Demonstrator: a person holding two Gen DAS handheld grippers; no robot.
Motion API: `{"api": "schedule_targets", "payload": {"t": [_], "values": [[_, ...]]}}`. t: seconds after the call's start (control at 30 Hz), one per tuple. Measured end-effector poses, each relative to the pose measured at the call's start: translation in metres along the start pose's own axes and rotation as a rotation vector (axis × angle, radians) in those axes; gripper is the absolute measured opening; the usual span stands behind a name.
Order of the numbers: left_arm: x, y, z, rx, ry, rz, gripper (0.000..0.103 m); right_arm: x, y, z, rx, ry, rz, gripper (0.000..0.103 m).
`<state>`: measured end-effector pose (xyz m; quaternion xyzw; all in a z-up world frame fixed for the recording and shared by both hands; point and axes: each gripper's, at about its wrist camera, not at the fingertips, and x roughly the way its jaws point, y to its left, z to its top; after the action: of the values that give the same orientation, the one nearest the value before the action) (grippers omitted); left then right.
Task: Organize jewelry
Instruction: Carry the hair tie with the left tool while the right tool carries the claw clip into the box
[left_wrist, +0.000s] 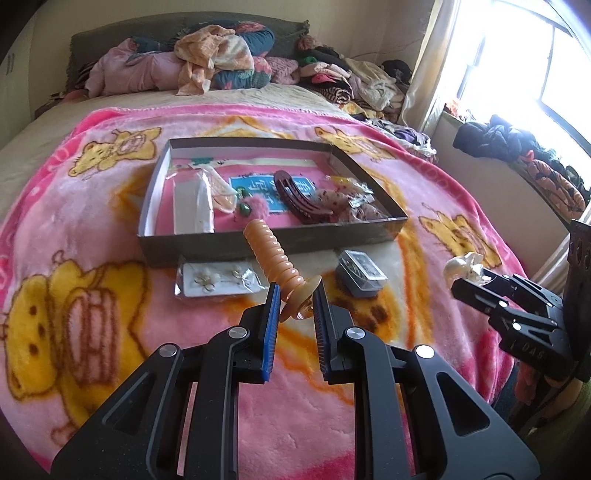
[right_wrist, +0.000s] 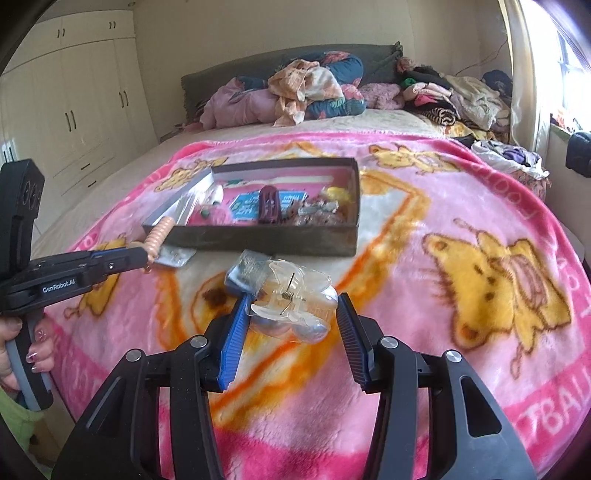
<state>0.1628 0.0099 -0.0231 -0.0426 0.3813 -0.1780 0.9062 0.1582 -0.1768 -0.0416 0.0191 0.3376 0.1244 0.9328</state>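
A home bedroom: a bed (right_wrist: 122, 173) is lying ahead of the jaws, clothes (left_wrist: 207, 62) piling beyond, wardrobes (right_wrist: 74, 103) standing left.

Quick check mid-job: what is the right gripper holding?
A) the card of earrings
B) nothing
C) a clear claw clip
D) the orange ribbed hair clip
C: the right gripper has its jaws closed on the clear claw clip, lifted above the blanket.

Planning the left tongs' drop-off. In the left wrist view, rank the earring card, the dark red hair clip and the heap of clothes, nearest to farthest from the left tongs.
1. Earring card: on the blanket just ahead-left of the left tongs, before the box.
2. Dark red hair clip: inside the box.
3. Heap of clothes: at the bed's far end.
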Motion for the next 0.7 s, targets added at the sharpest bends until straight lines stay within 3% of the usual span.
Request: {"api": "schedule_targets", "payload": {"t": [0.7], "values": [[0.013,0.024,0.043,-0.044,-0.06,0.002,0.005,0.016,-0.017,0.06,-0.003,-0.073,-0.056,0.046]]}}
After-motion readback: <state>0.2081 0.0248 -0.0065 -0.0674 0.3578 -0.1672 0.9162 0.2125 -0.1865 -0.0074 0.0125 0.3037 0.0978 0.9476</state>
